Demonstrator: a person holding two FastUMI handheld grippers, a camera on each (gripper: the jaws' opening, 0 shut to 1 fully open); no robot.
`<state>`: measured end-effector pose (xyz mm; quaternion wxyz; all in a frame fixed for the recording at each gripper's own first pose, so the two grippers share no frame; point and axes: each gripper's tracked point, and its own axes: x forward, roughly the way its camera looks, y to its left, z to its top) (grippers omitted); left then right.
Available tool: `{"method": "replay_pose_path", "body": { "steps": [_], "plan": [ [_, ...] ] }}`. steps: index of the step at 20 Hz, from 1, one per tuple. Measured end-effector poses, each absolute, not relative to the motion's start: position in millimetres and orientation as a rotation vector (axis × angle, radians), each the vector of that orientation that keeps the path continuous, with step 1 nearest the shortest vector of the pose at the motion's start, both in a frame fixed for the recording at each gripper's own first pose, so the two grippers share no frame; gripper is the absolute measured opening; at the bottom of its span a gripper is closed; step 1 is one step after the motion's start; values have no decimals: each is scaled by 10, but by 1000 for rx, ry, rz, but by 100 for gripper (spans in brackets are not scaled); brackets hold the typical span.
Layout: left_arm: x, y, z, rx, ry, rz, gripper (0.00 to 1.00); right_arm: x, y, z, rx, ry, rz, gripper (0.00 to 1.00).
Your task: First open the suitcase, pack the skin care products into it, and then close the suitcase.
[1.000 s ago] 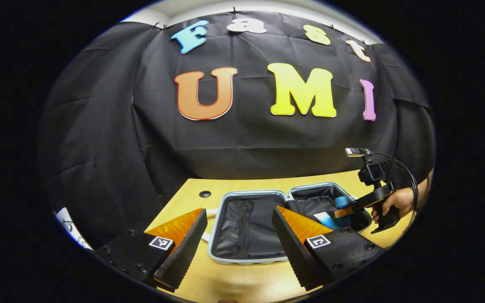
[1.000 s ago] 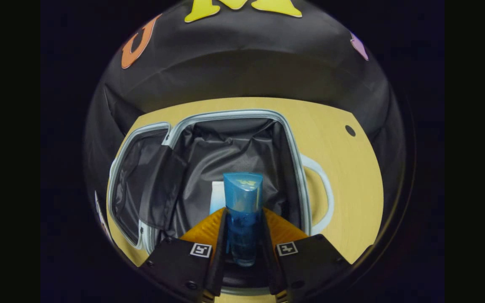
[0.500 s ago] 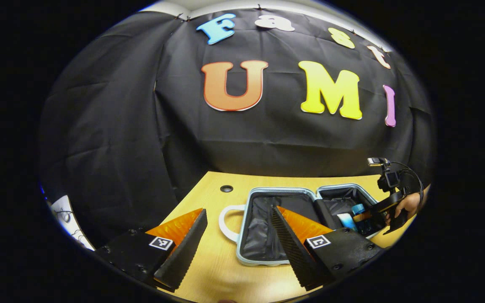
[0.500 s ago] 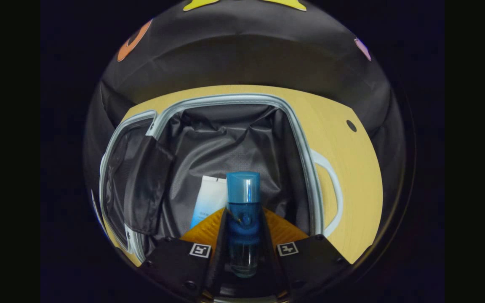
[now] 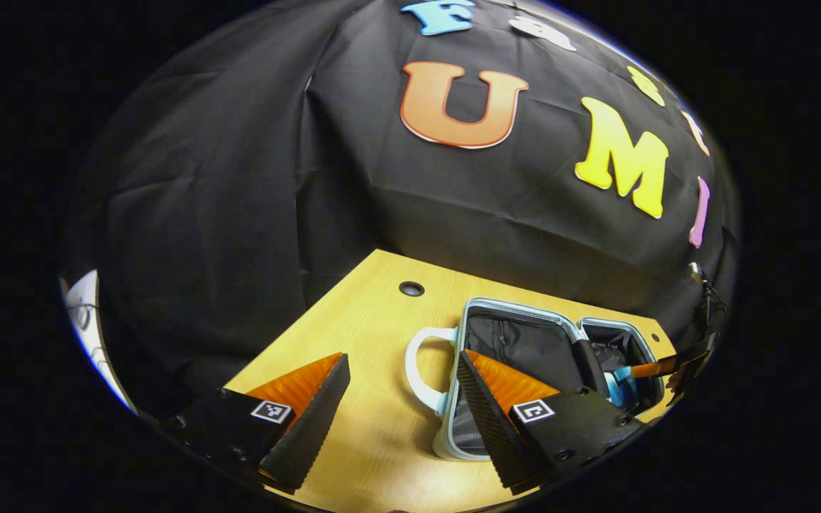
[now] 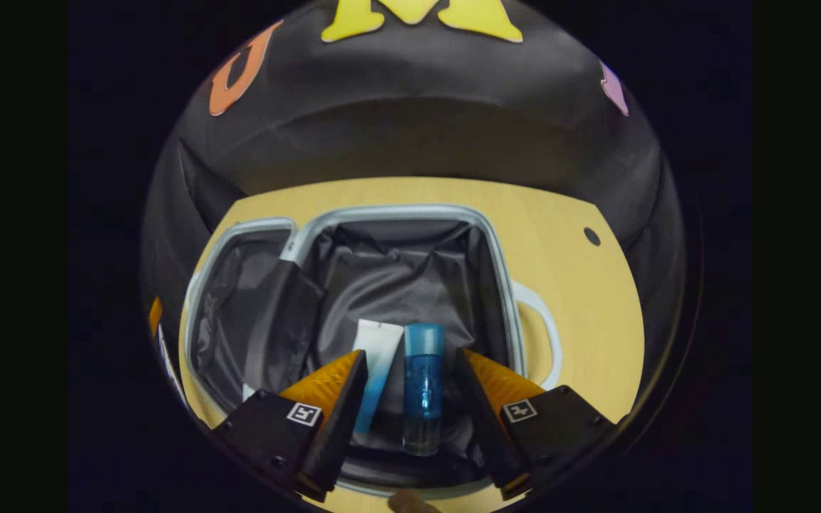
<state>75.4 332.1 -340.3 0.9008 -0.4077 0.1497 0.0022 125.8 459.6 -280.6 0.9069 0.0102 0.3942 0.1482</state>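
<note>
Your light wooden surface (image 6: 574, 299) backs onto the black cloth wall (image 5: 225, 178), a cable hole (image 5: 411, 288) near it. The open suitcase (image 6: 396, 214) holds a blue bottle (image 6: 423, 388) touching a white tube (image 6: 375, 356). Your right tongs (image 6: 410, 377) stand apart around them; your left tongs (image 5: 403, 399) gape beside the suitcase's white handle (image 5: 417, 356).

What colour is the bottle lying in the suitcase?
The bottle is see-through blue with a lighter blue cap. It shows best in the right gripper view.

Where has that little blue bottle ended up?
In the right gripper view, the translucent blue bottle lies on the dark lining of the open grey-rimmed suitcase, just right of a white-and-blue tube, between the right gripper's open fingers.
</note>
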Motion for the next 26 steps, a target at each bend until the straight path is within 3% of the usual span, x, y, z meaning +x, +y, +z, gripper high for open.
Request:
{"method": "replay_pose_path", "body": {
  "steps": [3,9,10,11,12,13,14,15,16,17,22,26],
  "plan": [
    [964,3161,-3646,-931,366,-19,94,883,4567,-2281,55,750,387,83],
    [1268,2831,-4000,-1161,464,-67,81,117,4031,-1232,20,580,409,83],
    [1314,2778,-4015,-1196,478,-81,92,18,3921,-1082,22,553,399,83],
    [1344,2737,-4052,-1228,488,-89,79,-80,3834,-945,29,531,394,83],
    [1370,2700,-4044,-1269,491,-102,73,-160,3749,-831,32,511,386,83],
    [1402,2682,-4024,-1310,491,-117,70,-225,3650,-743,24,495,376,83],
    [1418,2655,-4029,-1339,503,-126,75,-279,3538,-669,10,477,359,80],
    [1434,2626,-4067,-1363,518,-127,59,-337,3434,-608,-2,460,342,83],
    [1462,2631,-4083,-1388,518,-117,66,-410,3343,-532,-11,445,326,83],
    [1473,2619,-4034,-1411,517,-131,54,-489,3264,-447,-12,429,315,83],
    [1508,2596,-3950,-1380,532,-114,19,-746,2761,20,45,295,176,82],
    [1458,2646,-3854,-1301,562,-78,15,-866,2326,257,50,172,68,81]
  ]
}}
